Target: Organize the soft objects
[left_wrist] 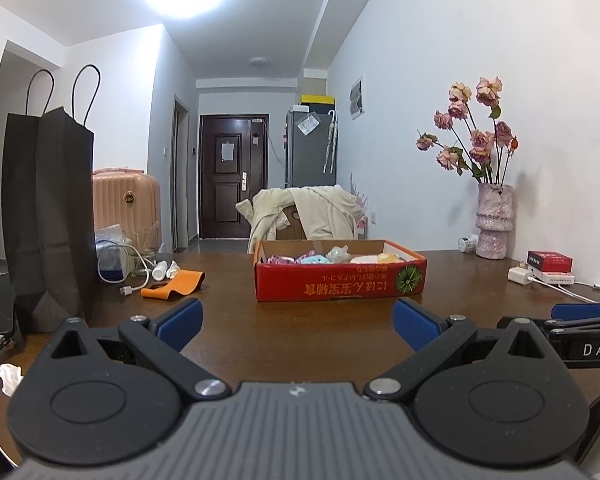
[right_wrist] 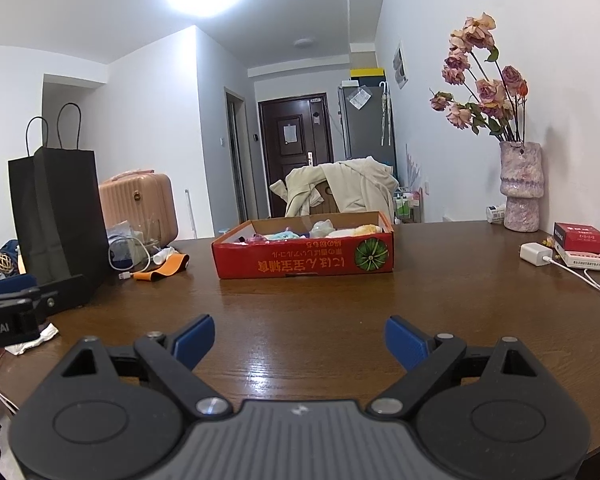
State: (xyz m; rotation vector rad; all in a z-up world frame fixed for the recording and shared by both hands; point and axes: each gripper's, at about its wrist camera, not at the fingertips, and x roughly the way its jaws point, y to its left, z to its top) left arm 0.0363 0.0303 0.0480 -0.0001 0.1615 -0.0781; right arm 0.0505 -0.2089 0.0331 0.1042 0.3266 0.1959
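While both grippers hover low, left gripper [left_wrist: 296, 322] and right gripper [right_wrist: 300, 342] fingers wide, empty; brown desk [right_wrist: 320, 312] (glossy wood) carries red box [right_wrist: 304, 254] frame centre, soft toys [right_wrist: 320, 231] inside.

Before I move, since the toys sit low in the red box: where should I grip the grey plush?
Probably take the grey plush by its raised top, coming from above. Only that part shows over the rim of the red box, whose near wall blocks a level approach. Both the right tongs and the left tongs are open and empty.
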